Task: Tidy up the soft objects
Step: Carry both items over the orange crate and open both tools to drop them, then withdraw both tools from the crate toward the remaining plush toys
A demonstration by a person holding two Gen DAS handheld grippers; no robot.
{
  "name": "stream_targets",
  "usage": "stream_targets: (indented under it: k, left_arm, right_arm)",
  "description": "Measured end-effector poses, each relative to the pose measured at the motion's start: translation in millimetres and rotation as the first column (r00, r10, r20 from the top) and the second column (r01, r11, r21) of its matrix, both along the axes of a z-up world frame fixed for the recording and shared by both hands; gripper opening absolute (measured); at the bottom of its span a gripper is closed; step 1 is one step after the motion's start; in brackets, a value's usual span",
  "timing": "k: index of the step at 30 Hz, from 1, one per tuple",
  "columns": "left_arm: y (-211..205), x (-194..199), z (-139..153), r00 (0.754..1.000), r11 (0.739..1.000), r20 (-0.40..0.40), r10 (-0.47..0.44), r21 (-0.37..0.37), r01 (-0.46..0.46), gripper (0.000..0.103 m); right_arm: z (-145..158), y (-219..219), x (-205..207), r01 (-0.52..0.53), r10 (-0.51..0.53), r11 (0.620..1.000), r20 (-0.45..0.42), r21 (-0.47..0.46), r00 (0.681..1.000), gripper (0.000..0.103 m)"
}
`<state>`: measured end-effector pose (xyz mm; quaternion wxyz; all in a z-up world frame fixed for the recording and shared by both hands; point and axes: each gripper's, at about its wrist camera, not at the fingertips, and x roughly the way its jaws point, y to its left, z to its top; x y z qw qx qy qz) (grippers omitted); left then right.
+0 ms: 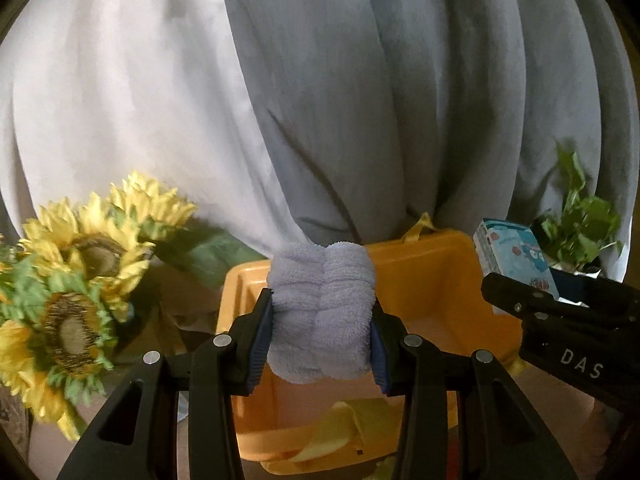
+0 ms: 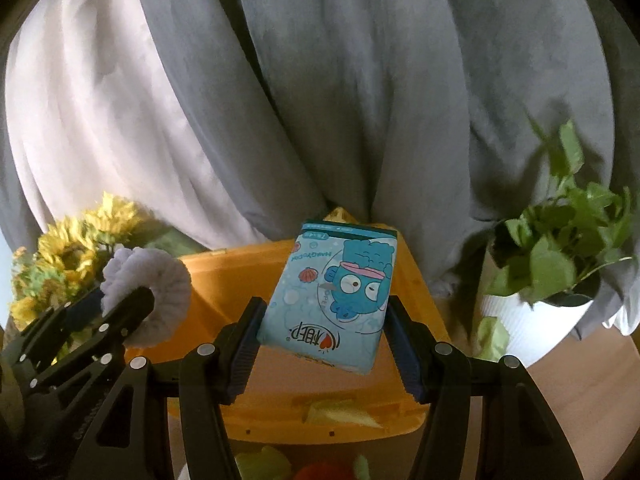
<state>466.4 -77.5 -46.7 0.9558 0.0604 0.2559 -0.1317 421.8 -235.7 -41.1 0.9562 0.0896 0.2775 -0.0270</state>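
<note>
grey curtain [image 1: 360,100] | orange bin [image 1: 440,280] (yellow cloth [image 1: 340,428] inside)

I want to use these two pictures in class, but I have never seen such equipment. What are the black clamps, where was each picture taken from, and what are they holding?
A person holds two hand-worked grippers, each with a camera looking along its fingers. The left camera shows the left gripper clamped on a rolled lilac towel. The right camera shows the right gripper clamped on a blue cartoon tissue pack. Both hang over an orange bin with something yellow inside. Sunflowers stand to the left, a potted plant to the right, grey curtains behind.
</note>
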Motion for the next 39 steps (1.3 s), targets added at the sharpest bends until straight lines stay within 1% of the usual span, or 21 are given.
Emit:
stream_targets:
  k: [6, 10, 13, 15, 20, 23, 26, 27, 29, 30, 31, 35, 37, 39]
  left_arm:
    - [-5.8, 20.8, -14.2, 1.0, 0.999, -0.019, -0.003, 0.033, 0.003, 0.042]
    - [-7.1, 32.1, -19.5, 0.998, 0.999, -0.055, -0.01, 0.045, 0.012, 0.044]
    - [-6.5, 36.4, -21.6, 0.998, 0.999, -0.066, 0.004, 0.04, -0.002, 0.048]
    - [-6.0, 38.1, -22.4, 0.998, 0.999, -0.068, 0.01, 0.04, -0.007, 0.054]
    - [-4.6, 37.9, -20.5, 0.997, 0.999, -0.071, 0.014, 0.039, -0.011, 0.064]
    - [-3.8, 34.7, -16.6, 0.997, 0.999, -0.075, 0.015, 0.031, -0.013, 0.066]
    - [-1.9, 26.2, -9.7, 0.997, 1.0, -0.071, 0.022, 0.02, -0.02, 0.071]
    - [-1.1, 23.1, -6.5, 0.996, 1.0, -0.085, 0.028, 0.017, -0.027, 0.073]
    - [1.6, 16.0, 0.7, 0.996, 0.999, -0.087, 0.032, 0.003, -0.032, 0.075]
    - [3.3, 11.6, 4.7, 0.996, 0.999, -0.083, 0.033, -0.004, -0.033, 0.076]
    - [5.0, 6.0, 8.5, 1.0, 0.999, 0.003, 0.014, -0.033, -0.014, 0.077]
    - [11.3, -18.3, 22.6, 0.999, 0.999, 0.035, 0.016, -0.039, -0.015, 0.082]
    - [13.9, -28.6, 28.5, 0.999, 0.999, 0.044, 0.016, -0.039, -0.014, 0.082]
    - [16.7, -39.5, 34.3, 0.999, 0.999, 0.052, 0.013, -0.04, -0.011, 0.082]
  right_arm:
    - [-14.7, 0.4, 23.4, -0.005, 0.004, 1.0, -0.044, -0.011, 0.999, 0.061]
    - [-19.3, 2.5, 35.7, -0.025, 0.023, 0.999, -0.077, -0.022, 0.997, 0.061]
    - [-20.8, 5.4, 42.9, -0.035, 0.032, 0.999, -0.085, -0.041, 0.996, 0.061]
    - [-19.2, 7.0, 44.8, -0.036, 0.031, 0.998, -0.084, -0.055, 0.996, 0.061]
    - [-13.1, 7.6, 44.4, -0.021, 0.015, 0.996, -0.064, -0.087, 0.998, 0.068]
    - [-10.1, 7.1, 41.9, -0.017, 0.011, 0.996, -0.064, -0.084, 0.998, 0.069]
    - [-7.2, 6.1, 36.7, -0.008, 0.004, 0.997, -0.062, -0.07, 0.998, 0.069]
    - [-6.1, 5.6, 33.8, -0.004, 0.0, 0.998, -0.06, -0.066, 0.998, 0.069]
    - [-2.7, 4.8, 27.0, 0.003, -0.007, 0.998, -0.057, -0.059, 0.998, 0.069]
    - [-1.1, 4.2, 23.9, 0.006, -0.009, 0.998, -0.055, -0.055, 0.998, 0.069]
    - [1.2, 3.4, 19.8, 0.008, -0.01, 0.999, -0.054, -0.048, 0.998, 0.069]
    - [11.3, -0.3, 0.6, 0.021, -0.022, 0.999, -0.032, -0.027, 0.999, 0.069]
    - [16.2, -1.6, -9.6, 0.027, -0.027, 0.999, -0.021, -0.018, 0.999, 0.073]
    - [21.0, -2.0, -20.6, 0.029, -0.029, 1.0, -0.008, -0.011, 1.0, 0.074]
